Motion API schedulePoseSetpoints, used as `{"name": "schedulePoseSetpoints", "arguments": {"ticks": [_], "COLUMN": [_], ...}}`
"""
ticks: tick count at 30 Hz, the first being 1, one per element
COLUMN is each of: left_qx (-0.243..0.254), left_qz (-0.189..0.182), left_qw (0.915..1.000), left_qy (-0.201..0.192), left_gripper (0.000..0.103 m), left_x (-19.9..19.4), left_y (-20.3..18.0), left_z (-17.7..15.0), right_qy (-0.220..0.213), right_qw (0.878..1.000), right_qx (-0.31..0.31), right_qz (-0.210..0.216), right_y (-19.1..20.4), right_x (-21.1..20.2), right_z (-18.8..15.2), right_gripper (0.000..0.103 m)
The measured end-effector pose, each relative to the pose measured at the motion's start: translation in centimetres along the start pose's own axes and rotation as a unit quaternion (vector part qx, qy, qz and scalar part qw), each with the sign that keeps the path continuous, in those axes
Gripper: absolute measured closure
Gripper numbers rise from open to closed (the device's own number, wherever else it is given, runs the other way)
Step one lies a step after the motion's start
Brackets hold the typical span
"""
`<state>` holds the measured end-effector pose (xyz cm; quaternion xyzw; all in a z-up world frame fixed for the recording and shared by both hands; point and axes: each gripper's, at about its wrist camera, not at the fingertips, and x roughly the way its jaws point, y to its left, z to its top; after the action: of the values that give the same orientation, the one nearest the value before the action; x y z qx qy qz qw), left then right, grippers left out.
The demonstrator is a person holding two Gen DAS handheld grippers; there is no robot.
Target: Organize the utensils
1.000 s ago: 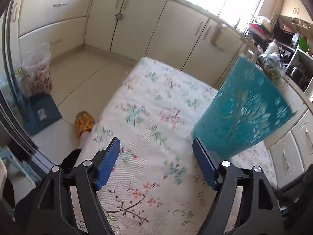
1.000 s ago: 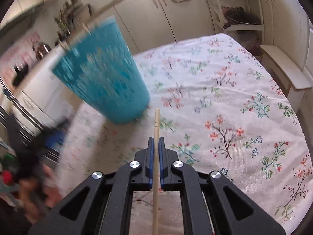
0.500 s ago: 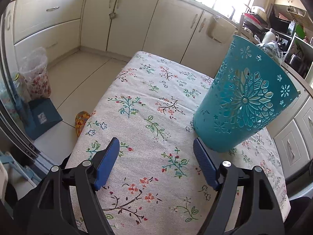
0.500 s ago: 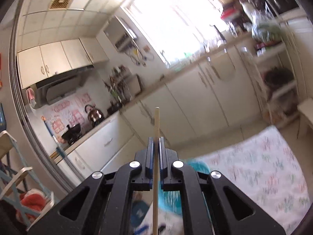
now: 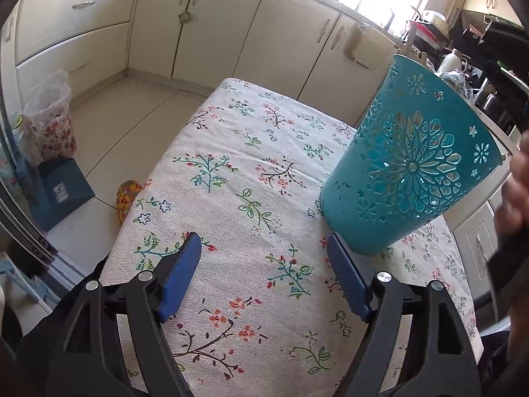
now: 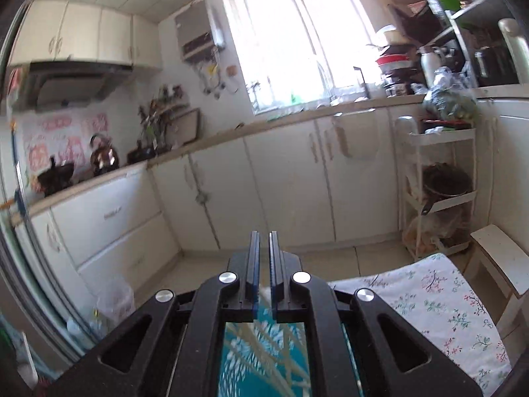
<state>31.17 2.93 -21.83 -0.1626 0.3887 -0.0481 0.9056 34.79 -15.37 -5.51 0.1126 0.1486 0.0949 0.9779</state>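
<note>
A teal cut-out utensil holder stands on the flowered tablecloth, right of my left gripper. That gripper hovers over the cloth, open, with nothing between its blue pads. Pale stick ends poke above the holder's far rim. My right gripper is up high and points out at the kitchen cabinets. Its jaws stand almost together, and only background shows through the thin slit. Below its body the holder shows blurred, with pale sticks inside. A blurred hand is at the right edge of the left wrist view.
On the floor left of the table are a plastic bag, a blue box and a patterned slipper. A white shelf trolley and a white stool stand beyond the table's far end. Cabinets line the walls.
My right gripper rose from the table and tipped up over the holder. The wooden chopstick it held no longer shows between its jaws. The left gripper stayed put.
</note>
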Motion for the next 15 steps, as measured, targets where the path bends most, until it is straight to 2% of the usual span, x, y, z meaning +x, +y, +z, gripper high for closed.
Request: {"name": "schedulePoseSetpoints", "arguments": {"ticks": [2, 4, 6, 8, 10, 12, 15], "left_qx": [-0.003, -0.008, -0.011, -0.011, -0.01, 0.0, 0.024], "left_qz": [0.001, 0.003, 0.006, 0.009, 0.015, 0.026, 0.04], "left_qw": [1.0, 1.0, 0.9999, 0.9999, 0.9998, 0.9997, 0.9989], "left_qy": [0.002, 0.002, 0.0, -0.004, -0.003, 0.002, 0.003], "left_gripper": [0.028, 0.028, 0.027, 0.024, 0.023, 0.022, 0.018], "left_x": [0.1, 0.1, 0.0, -0.1, -0.2, -0.6, -2.8], "left_y": [0.1, 0.2, 0.3, 0.3, 0.2, -0.1, -1.0], "left_z": [0.0, 0.0, 0.0, 0.0, 0.1, 0.3, 0.4], "right_qy": [0.014, 0.007, 0.009, 0.02, 0.053, 0.089, 0.145], "right_qw": [1.0, 1.0, 1.0, 1.0, 0.999, 0.996, 0.988], "right_qx": [-0.02, -0.021, -0.017, -0.009, -0.01, -0.007, 0.012], "right_qz": [0.007, 0.014, 0.016, 0.016, 0.001, -0.023, -0.052], "right_y": [0.3, 0.1, -0.7, -1.6, -2.4, -3.2, -4.8], "right_x": [-0.9, -3.5, -6.1, -8.6, -10.9, -12.2, -13.3], "right_z": [-0.7, -0.9, -1.1, -2.0, -3.6, -5.2, -7.2], "right_gripper": [0.095, 0.088, 0.067, 0.057, 0.045, 0.027, 0.014]}}
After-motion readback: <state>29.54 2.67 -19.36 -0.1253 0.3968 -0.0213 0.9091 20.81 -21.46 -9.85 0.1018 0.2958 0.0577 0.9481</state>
